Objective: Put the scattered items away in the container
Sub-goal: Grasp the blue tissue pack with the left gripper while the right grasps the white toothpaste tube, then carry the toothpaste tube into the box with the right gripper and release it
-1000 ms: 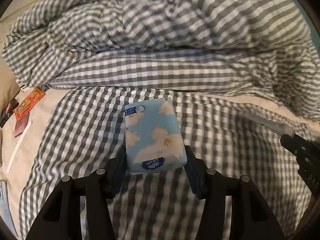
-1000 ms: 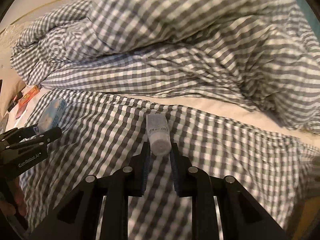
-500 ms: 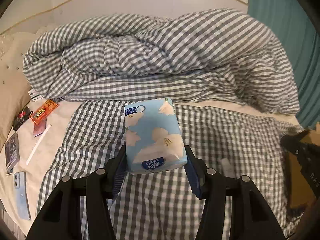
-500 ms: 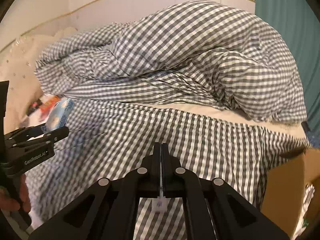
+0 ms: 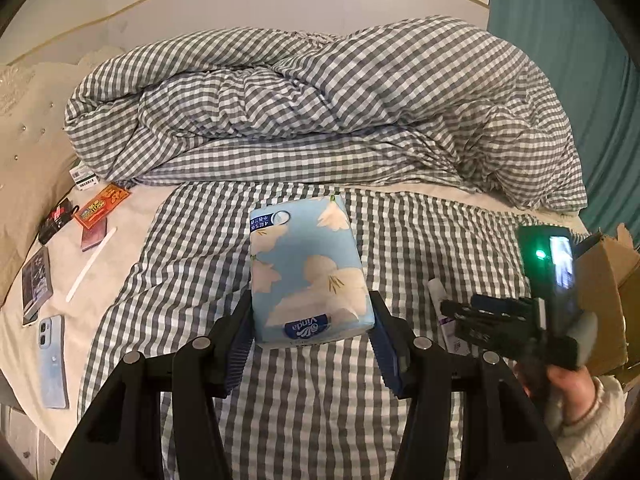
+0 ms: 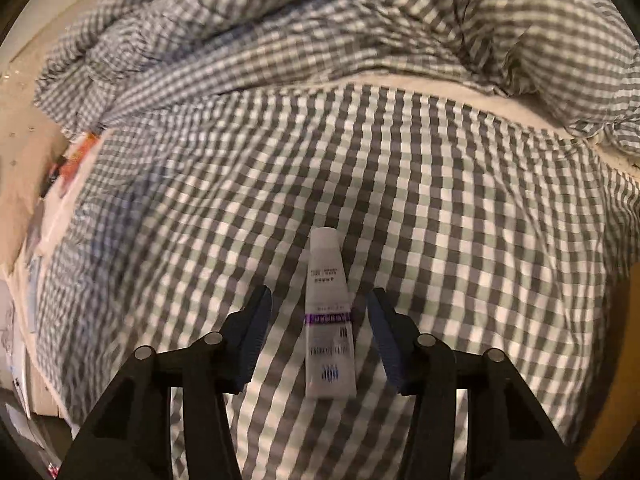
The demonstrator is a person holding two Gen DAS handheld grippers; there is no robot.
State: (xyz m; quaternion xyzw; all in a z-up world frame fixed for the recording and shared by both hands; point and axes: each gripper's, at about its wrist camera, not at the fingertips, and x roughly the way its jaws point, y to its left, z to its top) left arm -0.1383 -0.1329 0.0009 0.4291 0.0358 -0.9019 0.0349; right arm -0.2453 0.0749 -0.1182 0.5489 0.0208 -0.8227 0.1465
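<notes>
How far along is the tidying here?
Early, it seems. Nothing shows inside the cardboard box from these views. In hand: the left claw grips a tissue pack. The right claw is opening around a white tube lying on the checked cover, not yet gripped. Left: a phone, snack packet, white stick and booklets by the bed's edge.

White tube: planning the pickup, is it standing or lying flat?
Lying flat: the white tube rests lengthwise on the checked blanket.

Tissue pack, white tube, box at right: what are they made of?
Tissue pack: soft printed plastic film, slightly glossy, wrinkled at the ends. White tube: likely squeezable plastic, smooth, flat crimped end. Box: brown corrugated cardboard, matte, torn-looking flap edges.
</notes>
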